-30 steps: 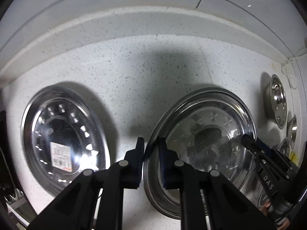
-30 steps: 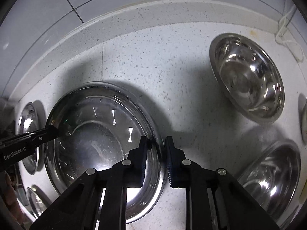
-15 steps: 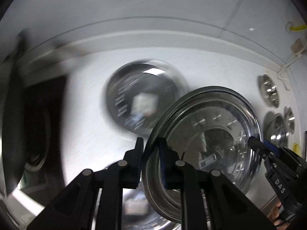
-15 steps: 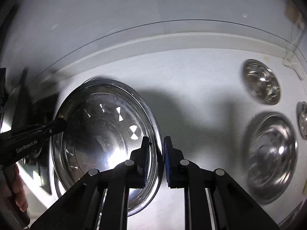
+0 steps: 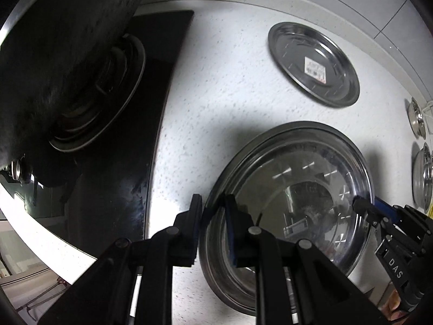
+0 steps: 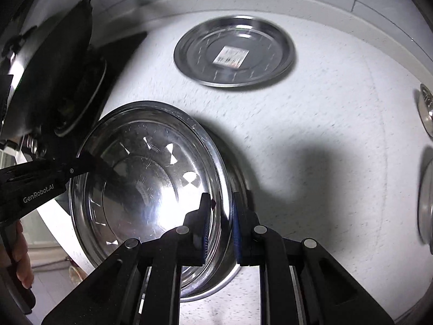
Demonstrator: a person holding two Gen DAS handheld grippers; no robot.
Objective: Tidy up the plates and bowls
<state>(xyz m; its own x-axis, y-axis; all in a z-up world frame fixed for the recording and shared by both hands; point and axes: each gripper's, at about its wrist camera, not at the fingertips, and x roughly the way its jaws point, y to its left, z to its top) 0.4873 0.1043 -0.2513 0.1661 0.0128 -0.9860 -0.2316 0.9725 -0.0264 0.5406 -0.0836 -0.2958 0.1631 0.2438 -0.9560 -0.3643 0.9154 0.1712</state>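
Note:
A large steel plate [image 5: 292, 197] hangs between both grippers above the white counter. My left gripper [image 5: 212, 216] is shut on its left rim. My right gripper [image 6: 219, 216] is shut on the opposite rim and also shows at the plate's far side [image 5: 362, 208] in the left wrist view. In the right wrist view the same plate [image 6: 146, 184] fills the lower left, with the left gripper [image 6: 89, 162] clamped on its far edge. A second rim [image 6: 238, 265] shows just under it, seemingly another plate. A steel plate with a label [image 5: 314, 65] [image 6: 234, 51] lies flat further back.
A black stove [image 5: 151, 140] with a burner and a dark pan [image 5: 67, 54] above it lies to the left [image 6: 54, 67]. Small steel bowls sit at the right edge [image 5: 416, 119] [image 6: 426, 113]. A tiled wall runs behind the counter. A hand [image 6: 19, 257] holds the left gripper.
Both grippers have carried the large plate leftward along the counter, past the labelled plate, to beside the stove. The bowls have slid away to the right edge.

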